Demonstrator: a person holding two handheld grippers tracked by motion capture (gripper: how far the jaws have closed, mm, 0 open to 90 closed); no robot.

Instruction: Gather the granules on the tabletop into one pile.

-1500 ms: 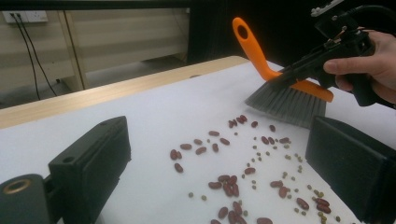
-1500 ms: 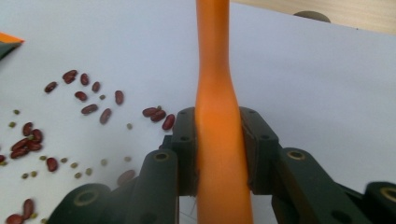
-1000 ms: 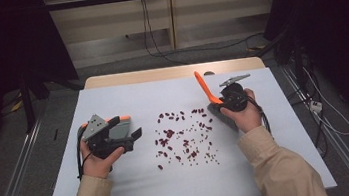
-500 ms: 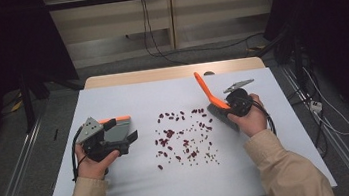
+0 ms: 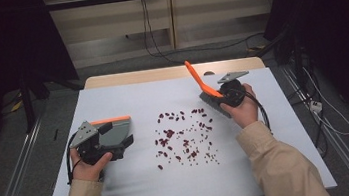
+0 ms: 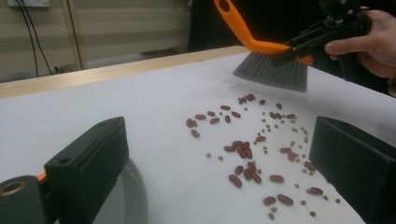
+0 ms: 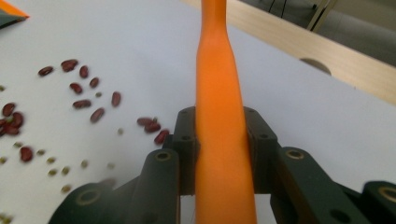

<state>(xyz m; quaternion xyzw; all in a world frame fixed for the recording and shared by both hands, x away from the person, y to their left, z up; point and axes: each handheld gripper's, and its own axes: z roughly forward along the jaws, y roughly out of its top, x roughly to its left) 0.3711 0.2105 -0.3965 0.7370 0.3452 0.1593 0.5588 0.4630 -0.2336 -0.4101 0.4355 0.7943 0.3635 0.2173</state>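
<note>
1. On the table (image 5: 124, 195), the right gripper (image 5: 223, 97) sits at the far right of the scattered beans (image 5: 185, 137) with its jaws pinched on a brush (image 5: 207, 90). The jaws have just been closing, with the brush handle between them.
2. Seen from the high view, the brush's long axis runs diagonally: the orange handle (image 5: 193, 73) points up and away toward the far edge of the table, while the grey bristles (image 5: 212, 104) face down at the near end, just beside the beans.
3. The right gripper view looks straight along the handle (image 7: 219, 116), which rises between the two black jaws, pressed from both sides; red beans (image 7: 84, 100) lie on the white surface to its left. The bristles are hidden here.
4. The left gripper view shows what that one lacks: the bristle head (image 6: 273, 72) hangs above the surface at the far end of the bean patch, with the handle (image 6: 238, 25) angling up and to the left and the person's hand (image 6: 369, 42) around the right gripper's body.
5. The left gripper (image 5: 117, 140) rests at the left of the table, well apart from the brush, with the beans between the two. It holds a grey dustpan (image 5: 116, 130) with an orange edge; in its own view a curved grey rim (image 6: 135, 191) shows beside the left jaw.
6. The left gripper's jaws stand wide apart in its own view, yet the dustpan sits at them in the high view; I cannot tell whether they press on it.
</note>
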